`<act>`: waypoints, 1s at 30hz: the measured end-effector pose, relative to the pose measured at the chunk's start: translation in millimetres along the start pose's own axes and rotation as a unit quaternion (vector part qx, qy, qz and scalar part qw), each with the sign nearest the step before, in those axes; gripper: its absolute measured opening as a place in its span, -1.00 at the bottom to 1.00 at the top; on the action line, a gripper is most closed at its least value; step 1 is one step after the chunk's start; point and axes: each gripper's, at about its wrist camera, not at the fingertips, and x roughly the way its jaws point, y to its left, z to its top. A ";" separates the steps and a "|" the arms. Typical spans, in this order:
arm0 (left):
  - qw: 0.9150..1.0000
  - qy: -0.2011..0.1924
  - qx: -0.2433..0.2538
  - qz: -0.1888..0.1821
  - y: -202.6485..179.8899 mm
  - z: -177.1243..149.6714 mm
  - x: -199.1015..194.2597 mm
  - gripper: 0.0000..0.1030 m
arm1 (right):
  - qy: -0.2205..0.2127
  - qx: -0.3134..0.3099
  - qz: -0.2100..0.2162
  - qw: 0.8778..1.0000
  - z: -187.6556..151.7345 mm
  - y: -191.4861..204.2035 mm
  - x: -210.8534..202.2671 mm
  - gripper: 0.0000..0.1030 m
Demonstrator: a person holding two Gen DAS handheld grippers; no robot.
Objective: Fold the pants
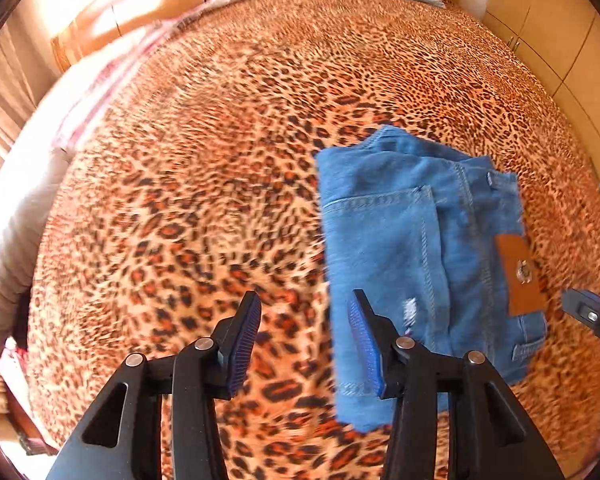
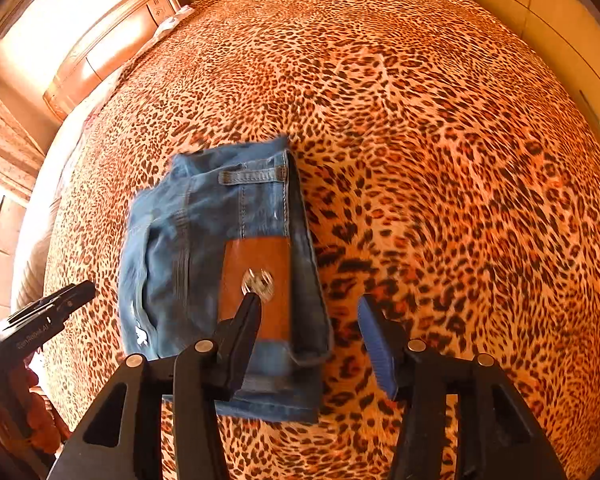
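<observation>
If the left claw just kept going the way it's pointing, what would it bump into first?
Probably the leopard-print bedspread. The left claw stands open, aimed steeply down at bare cover, with the folded jeans just beside its right finger. That finger might graze the jeans' edge; depth is unclear.

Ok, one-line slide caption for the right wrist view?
Right gripper open above folded blue jeans, leather patch up, on leopard-print bedspread.
</observation>
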 end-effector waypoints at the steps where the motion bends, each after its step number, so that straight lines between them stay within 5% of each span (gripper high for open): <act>1: 1.000 -0.012 0.001 0.011 -5.7 -8.9 -2.9 0.05 | 0.001 0.002 0.000 1.000 -10.1 0.1 -4.2 0.56; 2: 0.999 -0.025 0.001 0.021 -8.7 -20.2 -6.1 0.10 | 0.000 0.003 -0.009 1.000 -19.4 -2.1 -11.9 0.75; 4: 0.999 -0.044 -0.003 0.027 3.9 -48.9 -29.6 0.14 | -0.011 -0.004 -0.027 1.000 -33.8 4.7 -18.1 0.76; 6: 0.998 -0.048 -0.017 0.024 2.8 -73.2 -45.8 0.45 | -0.021 -0.015 -0.039 0.999 -54.6 4.4 -27.9 0.76; 8: 0.998 -0.045 -0.028 0.022 -2.3 -88.7 -45.1 0.55 | -0.046 -0.030 -0.051 0.997 -63.0 9.3 -39.7 0.76; 14: 1.000 -0.023 -0.011 0.000 4.3 -113.7 -61.3 0.54 | -0.101 -0.053 -0.097 0.989 -83.3 23.2 -62.6 0.95; 20: 0.999 -0.052 -0.004 0.005 5.1 -119.5 -80.4 0.53 | -0.109 -0.063 -0.139 0.982 -97.2 27.6 -74.1 0.98; 30: 0.996 -0.086 -0.022 0.001 2.7 -142.5 -117.9 0.51 | -0.099 -0.029 -0.100 0.990 -122.9 -5.3 -87.0 0.98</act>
